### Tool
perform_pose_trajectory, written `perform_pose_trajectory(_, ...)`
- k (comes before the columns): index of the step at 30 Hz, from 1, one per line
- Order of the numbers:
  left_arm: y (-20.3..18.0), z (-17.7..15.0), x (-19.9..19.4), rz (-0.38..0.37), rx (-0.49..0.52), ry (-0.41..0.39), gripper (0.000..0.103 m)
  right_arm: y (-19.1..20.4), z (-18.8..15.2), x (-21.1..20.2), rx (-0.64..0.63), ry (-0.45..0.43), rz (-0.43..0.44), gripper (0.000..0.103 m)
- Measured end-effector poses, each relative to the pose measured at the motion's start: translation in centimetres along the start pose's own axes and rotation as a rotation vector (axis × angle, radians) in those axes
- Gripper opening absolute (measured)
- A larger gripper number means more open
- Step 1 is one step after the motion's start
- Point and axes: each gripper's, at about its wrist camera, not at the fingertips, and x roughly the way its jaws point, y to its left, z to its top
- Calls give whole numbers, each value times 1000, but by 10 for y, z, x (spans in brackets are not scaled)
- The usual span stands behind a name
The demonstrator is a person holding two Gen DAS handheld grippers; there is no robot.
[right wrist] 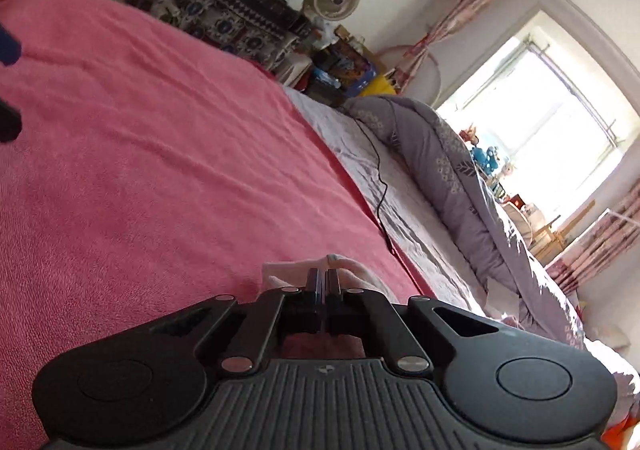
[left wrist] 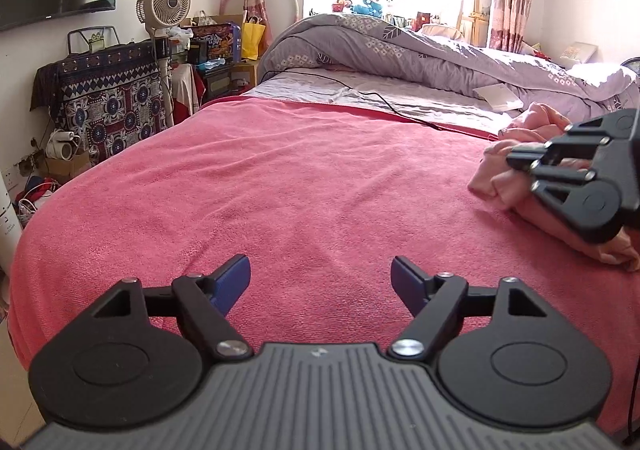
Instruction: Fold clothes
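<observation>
- Our right gripper point(right wrist: 323, 282) has its jaws pressed together on a bunched edge of the pale pink garment point(left wrist: 516, 181); a fold of the cloth shows just past the fingertips, so we judge it pinched rather than merely touched.
- The garment lies crumpled at the right side of the pink towel blanket point(left wrist: 280, 189), near where that blanket meets the grey sheet point(left wrist: 360, 93). We hold it by an edge because a heap like this has to be lifted and shaken out before any fold can be laid.
- Our left gripper point(left wrist: 320, 282) hangs over bare blanket with its jaws wide apart and nothing between them. It sits well apart from the garment, ready, we think, to take a second corner once the cloth is spread.
- The broad flat stretch of blanket in front of us is the likely working surface, which is why the quilt point(left wrist: 400, 45) is pushed back toward the window.
- How much of the garment is under the right gripper we cannot tell; its body hides most of the cloth in its own view.
- A thin black cable point(left wrist: 384, 101) runs across the sheet beyond the blanket edge; we should keep the cloth off it when pulling.
</observation>
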Motion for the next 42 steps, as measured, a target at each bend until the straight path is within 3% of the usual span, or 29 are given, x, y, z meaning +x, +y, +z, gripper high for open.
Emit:
perform_pose_trajectory(2,-2,0,5,-6,-5,8,79,-33,0,-14,90,-37,-53,5)
perform_pose_trajectory(7,-13,-1,15,-43,4,26,79,-81,-12,-35,87,-74,-112,8)
perform_pose_trajectory(9,-19,-2,18,-50,17,36,79,-82,-17,-38,38,-88,-25,15)
perform_pose_trajectory(11,-23,-3,21,-50,23,43,79,-53,-24,-42,-77,-93,64,62)
perform_pose_trajectory(12,-25,-4,21,-51,24,45,79,-32,-25,-42,-154,-89,86,68)
perform_pose_trajectory(15,-27,-5,18,-52,18,47,79,22,-26,-29,-309,-63,87,67)
perform_pose_trajectory(16,-26,-5,17,-55,14,49,79,38,-26,-22,-338,-51,69,56)
perform_pose_trajectory(17,-25,-5,16,-56,12,50,80,43,-24,-14,-327,-33,44,38)
perform_pose_trajectory(19,-22,-6,14,-54,10,52,80,33,-18,-2,-227,-8,-6,16)
perform_pose_trajectory(22,-20,-7,16,-50,8,54,81,-9,-9,-8,6,-38,-60,15)
perform_pose_trajectory(25,-24,-6,20,-47,8,54,82,-77,-14,-34,227,-87,-169,15)
perform_pose_trajectory(27,-29,-6,23,-51,12,53,82,-130,-29,-49,385,-75,-200,15)
perform_pose_trajectory(30,-38,-2,27,-67,23,53,83,-192,-74,-53,531,11,-263,17)
perform_pose_trajectory(31,-41,-1,28,-77,26,53,83,-206,-93,-52,567,57,-285,22)
perform_pose_trajectory(33,-51,5,32,-106,42,50,83,-220,-133,-45,618,165,-310,40)
perform_pose_trajectory(34,-58,9,34,-118,60,46,83,-222,-147,-42,632,208,-306,56)
perform_pose_trajectory(35,-65,13,37,-125,84,41,83,-217,-163,-41,640,240,-307,61)
perform_pose_trajectory(37,-82,21,43,-135,141,27,83,-203,-183,-43,633,260,-300,62)
perform_pose_trajectory(42,-127,42,75,-163,286,3,83,-166,-204,-61,693,201,-213,72)
